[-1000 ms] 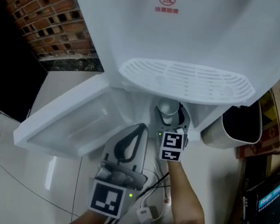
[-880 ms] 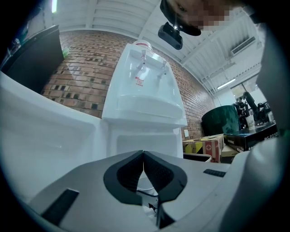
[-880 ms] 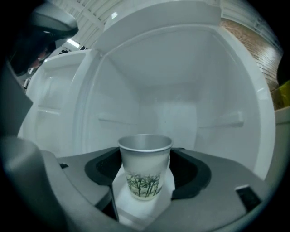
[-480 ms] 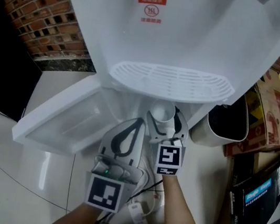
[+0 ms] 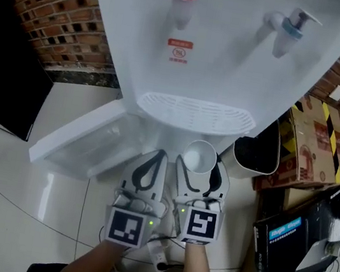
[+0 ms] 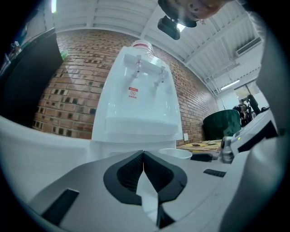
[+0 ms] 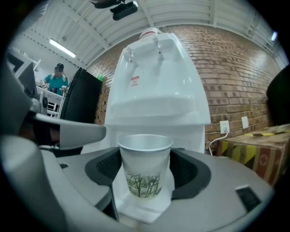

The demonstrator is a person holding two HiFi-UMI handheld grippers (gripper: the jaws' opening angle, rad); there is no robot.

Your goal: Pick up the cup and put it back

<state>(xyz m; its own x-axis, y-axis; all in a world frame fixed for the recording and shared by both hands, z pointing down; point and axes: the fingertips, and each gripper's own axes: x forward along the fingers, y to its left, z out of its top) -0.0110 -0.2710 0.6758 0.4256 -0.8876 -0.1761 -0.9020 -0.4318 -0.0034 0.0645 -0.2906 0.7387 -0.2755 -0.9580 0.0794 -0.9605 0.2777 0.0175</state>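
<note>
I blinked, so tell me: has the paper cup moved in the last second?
Yes. In the right gripper, the cup has risen from the recess under the drip tray to its front edge.

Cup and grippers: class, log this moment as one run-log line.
right gripper: shut on cup, upright | left gripper: shut, empty | water dispenser: ahead

White paper cup [image 7: 145,165]: tapered, with a rolled rim and a green tree print low on the wall. State: empty, pale inside. Pose: upright, mouth up. Location: clamped at its sides between the two pads of the right claw [image 5: 198,169], clear of the floor, just before the slotted drip tray [image 5: 193,113] of the white water dispenser [image 5: 209,16].
</note>
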